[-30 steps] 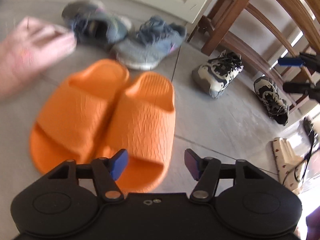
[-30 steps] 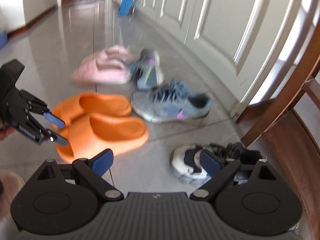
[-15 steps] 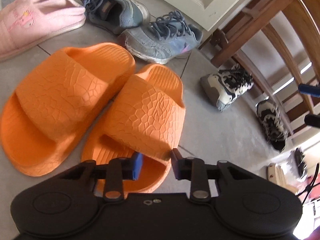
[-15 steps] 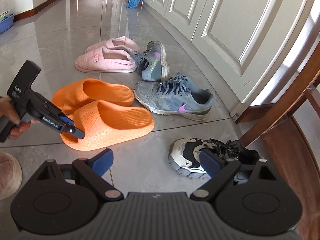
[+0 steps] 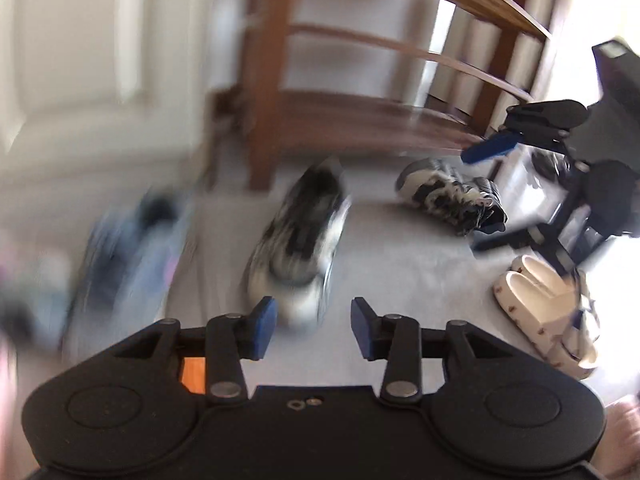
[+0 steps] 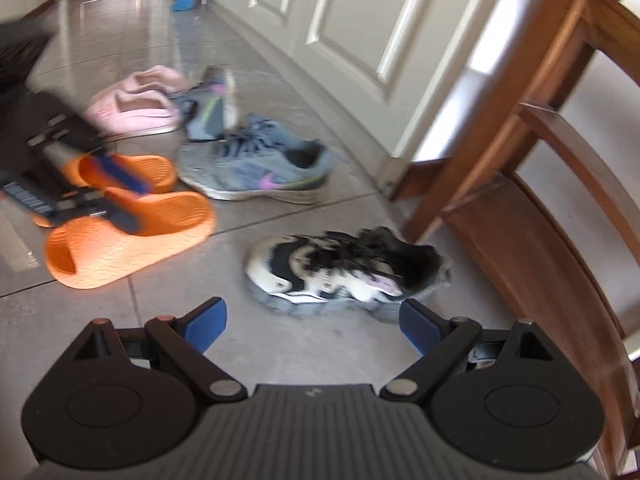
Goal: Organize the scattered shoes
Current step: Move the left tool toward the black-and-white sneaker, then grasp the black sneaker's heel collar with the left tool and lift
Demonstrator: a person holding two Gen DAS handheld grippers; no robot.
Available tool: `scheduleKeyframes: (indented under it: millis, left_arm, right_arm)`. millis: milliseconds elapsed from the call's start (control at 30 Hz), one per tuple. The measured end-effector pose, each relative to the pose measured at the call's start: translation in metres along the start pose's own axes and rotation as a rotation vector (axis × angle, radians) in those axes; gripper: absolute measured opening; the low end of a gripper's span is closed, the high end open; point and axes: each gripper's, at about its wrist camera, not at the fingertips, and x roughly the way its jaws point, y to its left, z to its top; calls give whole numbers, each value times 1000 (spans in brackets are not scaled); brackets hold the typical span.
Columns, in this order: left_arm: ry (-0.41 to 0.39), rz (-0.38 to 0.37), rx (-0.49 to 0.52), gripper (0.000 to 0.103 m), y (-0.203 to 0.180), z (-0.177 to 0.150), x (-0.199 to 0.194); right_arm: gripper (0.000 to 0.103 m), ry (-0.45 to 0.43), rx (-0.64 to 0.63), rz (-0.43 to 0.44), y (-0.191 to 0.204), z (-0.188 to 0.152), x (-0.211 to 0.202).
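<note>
Through your left wrist camera, blurred by motion, you had your left gripper (image 5: 313,322) with its jaws opening and nothing between them, only bare floor (image 5: 400,264) ahead of the blue pads. I counted two black-and-white sneakers: one (image 5: 298,240) lay straight ahead of the fingers, the other (image 5: 448,194) further off to the right, near the foot of a wooden shoe rack (image 5: 360,112). One smeared blue-grey sneaker (image 5: 128,248) lay at the left; anything beyond it at the edge was too blurred to make out. A pair of two white slides (image 5: 548,312) lay at the right, partly washed out by glare. A sliver of orange showed through the gripper frame. Your right gripper (image 5: 486,196) hung above the far sneaker, cut off by the frame edge.

Through your right wrist camera, your right gripper (image 6: 313,330) was spread wide and empty. Here only one black-and-white sneaker (image 6: 344,272) showed, on its side just ahead of the fingers, beside the rack (image 6: 540,200). This view gave what the other lost: two orange slides (image 6: 132,236) side by side, two pink slippers (image 6: 136,104), and two blue-grey sneakers, one (image 6: 256,164) flat, one (image 6: 212,104) beyond it, tipped up on its side. The white slides did not appear. Your left gripper (image 6: 116,188) hovered blurred over the orange pair, hiding part of it.
</note>
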Motion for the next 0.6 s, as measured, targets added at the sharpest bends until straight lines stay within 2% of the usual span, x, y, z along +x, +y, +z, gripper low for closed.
scheduleKeyframes:
  millis: [167,300,367,533,600]
  left_arm:
    - [42,-32,180,40,-26,53,73]
    - [112,-24,284,38,-49,66,123]
    - [157,12,330,36,-58,68,147]
    - [255,57,306,26,-52,62,179]
    - [279,67,282,18,-48,60,185]
  right_arm:
    - [94,34,73,-51,-19,-31,-17]
    - [94,55,147,-73,-32,-52,-27]
    - [94,64,174,-81,-36,-63,-31]
    - [94,63,222,-75,-43,-80,-38]
    - [94,62,247,-65,-45,-83,-39]
